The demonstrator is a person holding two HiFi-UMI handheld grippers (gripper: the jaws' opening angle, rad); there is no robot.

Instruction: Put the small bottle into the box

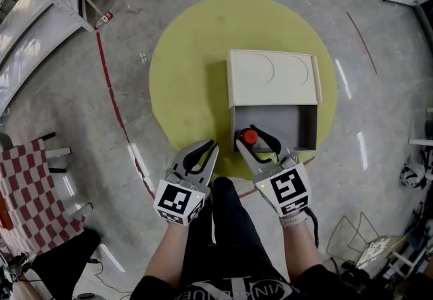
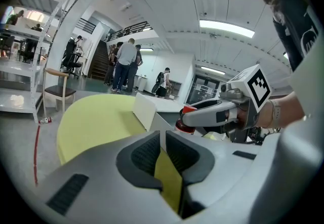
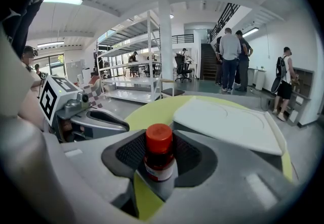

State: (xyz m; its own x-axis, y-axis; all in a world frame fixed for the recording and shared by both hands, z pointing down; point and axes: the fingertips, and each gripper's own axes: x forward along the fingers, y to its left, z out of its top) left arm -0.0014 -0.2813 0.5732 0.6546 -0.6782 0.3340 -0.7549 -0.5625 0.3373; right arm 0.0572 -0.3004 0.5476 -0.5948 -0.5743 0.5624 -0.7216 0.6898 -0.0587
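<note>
In the head view, your right gripper (image 1: 256, 145) has the small bottle (image 1: 249, 136) pinched between its jaws at the near edge of the box (image 1: 308, 126). The lid (image 1: 273, 77) is folded back away from you on the yellow mat (image 1: 189, 61). The open hollow lies just beyond the bottle and a little to the right, so this hand is the nearer one. Your left gripper (image 1: 208, 152) waits beside it, short of the box. In the left gripper view, its jaws stand together with nothing between them. In the right gripper view, the jaws stand wide yet press on the bottle's sides. The bottle stands upright across them, red cap (image 3: 159, 138) on top, with the lid ahead and to the right.
</note>
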